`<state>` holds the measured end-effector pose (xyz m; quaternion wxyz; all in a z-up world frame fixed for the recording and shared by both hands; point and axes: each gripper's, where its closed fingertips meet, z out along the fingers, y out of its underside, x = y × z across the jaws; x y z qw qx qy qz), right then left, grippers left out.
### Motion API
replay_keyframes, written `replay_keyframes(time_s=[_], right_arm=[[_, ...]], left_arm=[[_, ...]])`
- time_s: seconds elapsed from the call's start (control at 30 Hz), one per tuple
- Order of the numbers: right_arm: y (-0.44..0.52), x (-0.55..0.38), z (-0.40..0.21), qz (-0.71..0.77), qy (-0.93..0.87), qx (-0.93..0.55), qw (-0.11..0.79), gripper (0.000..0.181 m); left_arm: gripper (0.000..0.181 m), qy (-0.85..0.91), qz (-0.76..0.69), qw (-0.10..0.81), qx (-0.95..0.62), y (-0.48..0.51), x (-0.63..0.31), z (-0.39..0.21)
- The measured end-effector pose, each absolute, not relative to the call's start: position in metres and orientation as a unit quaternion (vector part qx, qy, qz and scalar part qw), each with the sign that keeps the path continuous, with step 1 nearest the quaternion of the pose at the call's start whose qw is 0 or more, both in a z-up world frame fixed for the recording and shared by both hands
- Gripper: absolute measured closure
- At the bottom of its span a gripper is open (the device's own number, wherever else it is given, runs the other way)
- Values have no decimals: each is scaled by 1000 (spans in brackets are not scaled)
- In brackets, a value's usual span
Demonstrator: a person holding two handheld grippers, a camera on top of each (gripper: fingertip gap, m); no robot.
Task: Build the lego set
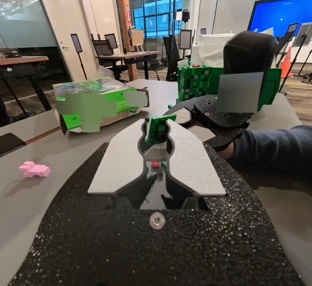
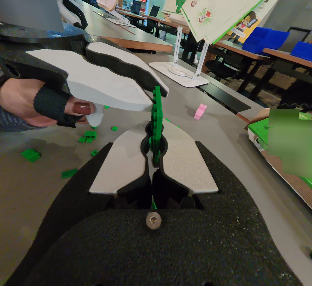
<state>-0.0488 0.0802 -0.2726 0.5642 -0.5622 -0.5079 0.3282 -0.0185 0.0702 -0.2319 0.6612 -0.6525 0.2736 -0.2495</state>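
A green plate assembly (image 1: 154,133) studded with small green tiles stands on edge above the grey table (image 1: 81,149). My left gripper (image 1: 156,126) is shut on it. In the right wrist view the same plate (image 2: 157,114) rises upright from my right gripper (image 2: 154,137), which is shut on its lower part. The left gripper (image 2: 156,98) comes in from the left there and pinches the plate's top edge. The right gripper (image 1: 176,117) shows at the right of the left wrist view, on the plate's far edge.
The green set box (image 1: 98,99) lies at the back left, a pink pig model (image 1: 34,170) to the left. A tall built green block model (image 1: 194,84) stands behind. Loose green pieces (image 2: 90,134) lie on the table. An instruction booklet (image 2: 219,4) rests on a white stand (image 2: 179,73). The gap from one gripper's tips to the other's is roughly 5 centimetres. From the right gripper's tips to the pink pig model (image 1: 34,170) is close to 20 centimetres.
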Motion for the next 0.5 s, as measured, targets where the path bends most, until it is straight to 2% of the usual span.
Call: replay_keyframes(time_s=[0.13, 0.3, 0.5], right_arm=[[78, -49, -269, 333, -506, -555, 570, 176], [77, -49, -264, 333, -502, -546, 582, 176], [75, -49, -261, 339, -498, -540, 587, 176]], left_arm=[[148, 263, -270, 650, -660, 72, -16, -235], [162, 281, -253, 675, -634, 66, -13, -229], [161, 280, -257, 686, -620, 64, -14, -225]])
